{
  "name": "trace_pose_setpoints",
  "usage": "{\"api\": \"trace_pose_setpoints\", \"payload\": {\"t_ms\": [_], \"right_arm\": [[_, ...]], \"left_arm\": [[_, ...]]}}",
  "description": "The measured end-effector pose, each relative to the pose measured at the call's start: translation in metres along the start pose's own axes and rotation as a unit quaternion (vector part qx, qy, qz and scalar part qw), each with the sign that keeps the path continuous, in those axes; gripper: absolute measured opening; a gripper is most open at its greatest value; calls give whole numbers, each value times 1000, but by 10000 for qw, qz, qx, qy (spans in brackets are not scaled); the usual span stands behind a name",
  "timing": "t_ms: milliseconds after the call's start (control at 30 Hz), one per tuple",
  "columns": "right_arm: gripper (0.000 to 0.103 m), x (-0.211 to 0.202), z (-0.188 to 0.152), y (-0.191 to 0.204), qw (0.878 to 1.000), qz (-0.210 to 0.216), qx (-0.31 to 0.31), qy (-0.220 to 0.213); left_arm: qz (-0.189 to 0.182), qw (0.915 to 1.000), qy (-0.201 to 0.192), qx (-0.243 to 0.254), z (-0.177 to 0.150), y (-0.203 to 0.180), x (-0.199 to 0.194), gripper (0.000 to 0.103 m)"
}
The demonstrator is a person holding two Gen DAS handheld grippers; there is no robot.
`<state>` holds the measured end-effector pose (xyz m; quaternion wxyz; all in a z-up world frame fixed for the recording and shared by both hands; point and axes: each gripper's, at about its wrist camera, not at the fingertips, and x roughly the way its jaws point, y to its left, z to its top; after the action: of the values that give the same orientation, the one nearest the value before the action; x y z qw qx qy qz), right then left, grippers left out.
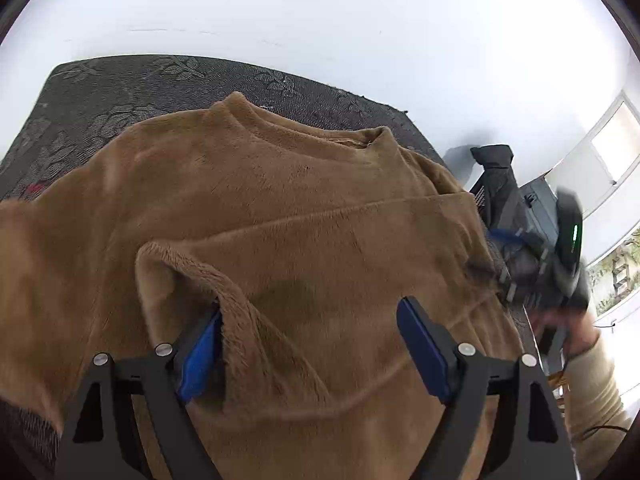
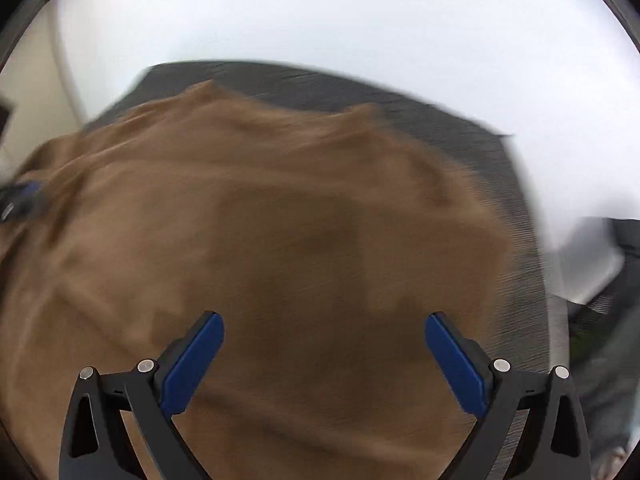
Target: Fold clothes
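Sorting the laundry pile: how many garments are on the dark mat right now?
1: a brown fleece sweater spread across the patterned mat, one sleeve folded over its body. Anything beneath it would be hidden.

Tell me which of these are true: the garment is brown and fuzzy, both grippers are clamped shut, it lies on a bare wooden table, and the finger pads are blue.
1. The sweater is brown and fuzzy. True.
2. Both grippers are clamped shut. False: the left gripper and the right gripper both stand wide open.
3. It lies on a bare wooden table. False: it lies on a dark patterned cloth.
4. The finger pads are blue. True.
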<state>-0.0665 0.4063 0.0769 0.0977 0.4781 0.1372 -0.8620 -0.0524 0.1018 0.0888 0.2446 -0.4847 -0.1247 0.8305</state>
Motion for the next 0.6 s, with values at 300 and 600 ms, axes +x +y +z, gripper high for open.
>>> {"api": "trace_pose_setpoints", "payload": {"t_ms": [300, 600], "right_arm": [[102, 42, 49, -149, 9712, 1211, 2049, 86], [58, 97, 44, -159, 9560, 1886, 2135, 699]], "left_arm": [[-108, 9998, 162, 92, 16, 5, 32, 90], [-166, 9997, 90, 150, 18, 6, 31, 90]]}}
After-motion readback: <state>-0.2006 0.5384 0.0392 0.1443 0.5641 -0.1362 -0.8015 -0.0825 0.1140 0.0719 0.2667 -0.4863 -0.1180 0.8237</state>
